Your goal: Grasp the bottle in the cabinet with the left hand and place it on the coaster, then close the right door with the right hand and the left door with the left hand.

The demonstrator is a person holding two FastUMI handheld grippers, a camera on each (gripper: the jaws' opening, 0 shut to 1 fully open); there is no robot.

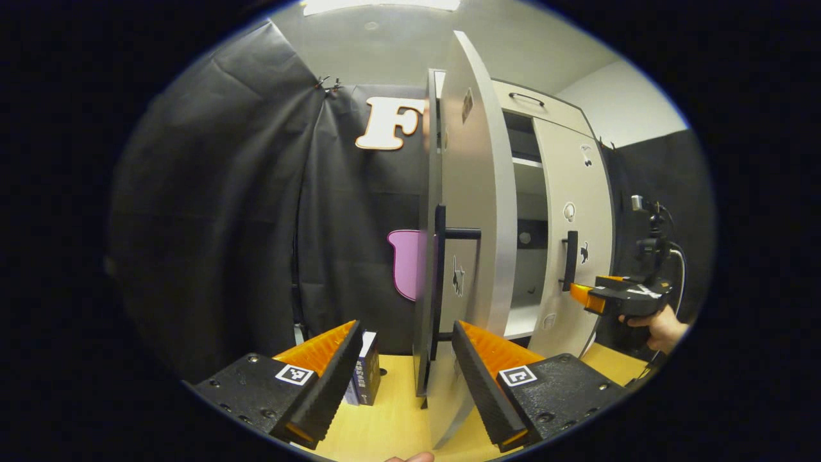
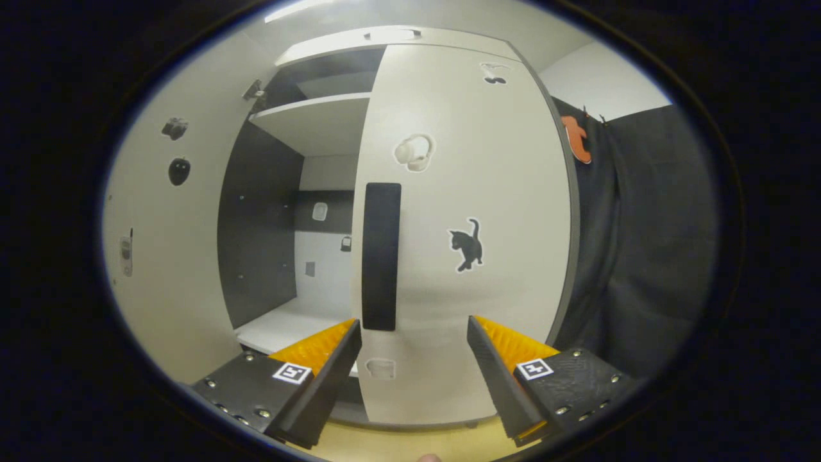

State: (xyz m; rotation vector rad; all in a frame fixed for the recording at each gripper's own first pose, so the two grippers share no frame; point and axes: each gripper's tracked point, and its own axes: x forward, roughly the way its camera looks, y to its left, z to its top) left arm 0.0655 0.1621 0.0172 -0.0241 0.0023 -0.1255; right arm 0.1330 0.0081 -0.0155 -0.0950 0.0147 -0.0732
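Now door-closing stage. Right gripper [image 2: 410, 366] jaws spread, empty, facing right door [image 2: 462, 192] near handle [image 2: 381, 256]. Push flat on panel. Left gripper [image 1: 404, 378] spread, straddling left door [image 1: 471, 224] edge. Bottle out of sight.

The left gripper view looks from low over the wooden table [image 1: 391, 410], close up and edge-on at the open left door [image 1: 471, 212], with the cabinet [image 1: 529, 192] interior behind it and the other gripper [image 1: 580, 294] farther off by the right door [image 1: 574, 212]. The right gripper view faces that right door [image 2: 462, 212] squarely from very near, its handle [image 2: 381, 255] ahead. Both views share the right door and the cabinet shelves; the table perhaps too.
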